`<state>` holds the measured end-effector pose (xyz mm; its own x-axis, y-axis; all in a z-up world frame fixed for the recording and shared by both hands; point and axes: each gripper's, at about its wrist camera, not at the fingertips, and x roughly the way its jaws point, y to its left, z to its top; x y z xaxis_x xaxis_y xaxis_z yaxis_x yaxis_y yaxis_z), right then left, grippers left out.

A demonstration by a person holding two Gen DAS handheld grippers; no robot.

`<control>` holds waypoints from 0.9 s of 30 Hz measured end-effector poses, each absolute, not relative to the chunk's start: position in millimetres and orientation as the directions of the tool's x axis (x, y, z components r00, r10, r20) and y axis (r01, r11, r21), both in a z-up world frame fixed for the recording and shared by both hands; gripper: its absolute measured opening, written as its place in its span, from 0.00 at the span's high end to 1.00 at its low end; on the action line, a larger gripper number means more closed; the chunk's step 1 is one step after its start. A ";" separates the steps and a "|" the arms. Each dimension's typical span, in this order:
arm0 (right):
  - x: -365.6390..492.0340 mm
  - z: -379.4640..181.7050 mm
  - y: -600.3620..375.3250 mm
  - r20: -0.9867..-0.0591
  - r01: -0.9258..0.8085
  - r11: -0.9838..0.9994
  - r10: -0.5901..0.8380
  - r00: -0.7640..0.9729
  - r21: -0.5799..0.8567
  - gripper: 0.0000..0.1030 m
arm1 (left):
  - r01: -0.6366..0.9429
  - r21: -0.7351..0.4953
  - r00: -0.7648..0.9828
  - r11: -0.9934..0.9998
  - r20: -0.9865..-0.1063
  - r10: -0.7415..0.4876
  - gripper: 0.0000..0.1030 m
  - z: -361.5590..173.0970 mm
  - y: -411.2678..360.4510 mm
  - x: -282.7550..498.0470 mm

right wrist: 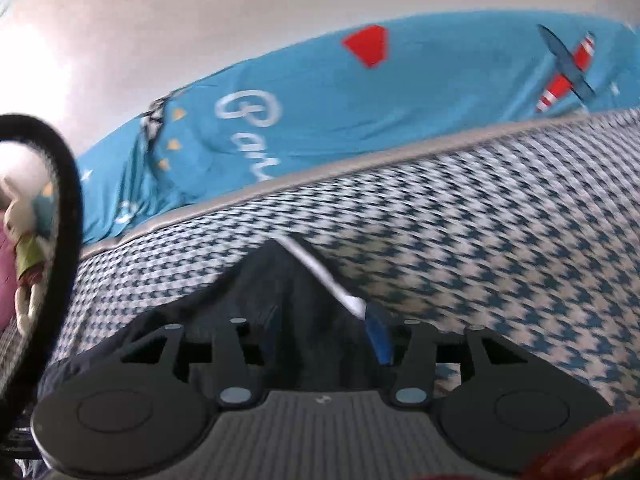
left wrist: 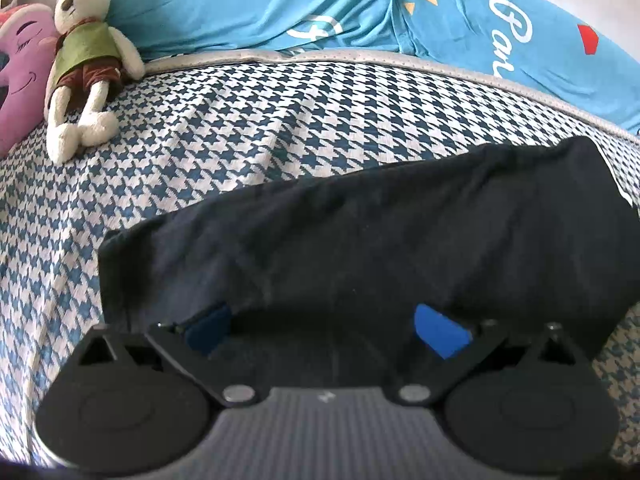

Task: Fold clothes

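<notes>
Folded dark garment (left wrist: 360,240) lies mid-frame on the houndstooth bed cover (left wrist: 200,140). Left gripper (left wrist: 324,324) fingers spread wide over it; right gripper (right wrist: 326,330) fingers parted, cloth between, unclamped.

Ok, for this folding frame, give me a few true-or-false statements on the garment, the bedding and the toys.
1. The dark garment lies on a houndstooth cover. True.
2. The plush rabbit lies on top of the garment. False: it lies apart from it, at the far left.
3. The left gripper has its jaws spread apart. True.
4. The bedding behind is plain red. False: it is blue with printed shapes.
</notes>
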<state>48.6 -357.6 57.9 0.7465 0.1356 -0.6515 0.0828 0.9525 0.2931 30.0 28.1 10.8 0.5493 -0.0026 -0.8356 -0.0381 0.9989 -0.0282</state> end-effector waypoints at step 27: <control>81.2 13.3 -341.5 -0.662 0.043 0.957 0.165 0.731 0.286 0.79 | -0.010 0.031 0.549 0.999 -0.835 0.031 0.00 3.4 20.2 32.2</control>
<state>81.2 -341.5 13.3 0.7306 0.1653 -0.6625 0.0425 0.9573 0.2858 32.2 20.2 3.4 0.5494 0.0311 -0.8350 -0.0102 0.9995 0.0306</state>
